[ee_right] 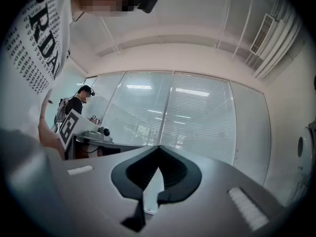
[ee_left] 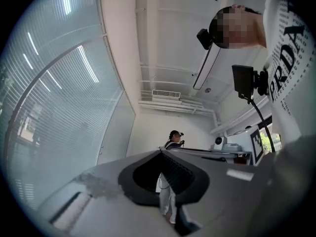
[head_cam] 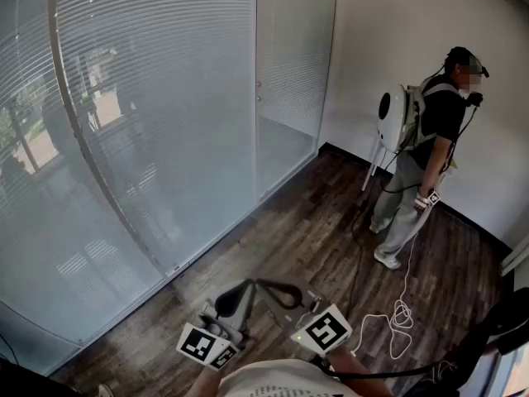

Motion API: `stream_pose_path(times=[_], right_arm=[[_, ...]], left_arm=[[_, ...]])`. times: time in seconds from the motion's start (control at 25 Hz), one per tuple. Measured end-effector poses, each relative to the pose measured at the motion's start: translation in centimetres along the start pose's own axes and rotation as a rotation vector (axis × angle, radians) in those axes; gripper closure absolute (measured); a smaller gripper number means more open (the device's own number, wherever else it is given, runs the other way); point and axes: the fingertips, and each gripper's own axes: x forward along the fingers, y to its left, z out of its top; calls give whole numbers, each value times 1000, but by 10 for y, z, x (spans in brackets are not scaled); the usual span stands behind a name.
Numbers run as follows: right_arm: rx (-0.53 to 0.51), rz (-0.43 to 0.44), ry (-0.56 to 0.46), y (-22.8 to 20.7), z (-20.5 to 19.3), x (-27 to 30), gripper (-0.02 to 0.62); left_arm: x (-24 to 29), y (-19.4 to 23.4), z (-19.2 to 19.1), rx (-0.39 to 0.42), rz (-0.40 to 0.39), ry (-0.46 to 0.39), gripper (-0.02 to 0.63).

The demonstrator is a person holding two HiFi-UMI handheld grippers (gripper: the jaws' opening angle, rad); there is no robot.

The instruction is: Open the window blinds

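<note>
Two units: left claw point(ee_left: 160, 152) and right claw point(ee_right: 158, 147) are both closing on nothing, hanging well short of blinds point(head_cam: 157, 89), whose slats are lying closed at left. Risk: feet catching cable point(head_cam: 402, 317) on floor point(head_cam: 314, 238) while approaching; claws arriving closed, gripping nothing.

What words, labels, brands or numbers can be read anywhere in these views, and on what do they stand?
"PRDA": large dark letters on the wearer's white shirt, left gripper view.
"RDA": the same shirt print in the right gripper view, its start cut off.
Rows of small print around those letters: too small to read.
Marker cubes: black-and-white square patterns only, no words.
Nothing else readable.
</note>
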Motion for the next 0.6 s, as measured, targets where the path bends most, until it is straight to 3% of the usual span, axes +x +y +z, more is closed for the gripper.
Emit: stream_pose_path(times=[0.6], right_arm=[[30, -22, -60, 2, 5, 5, 588]], left_arm=[[-4, 4, 4, 20, -18, -21, 618]])
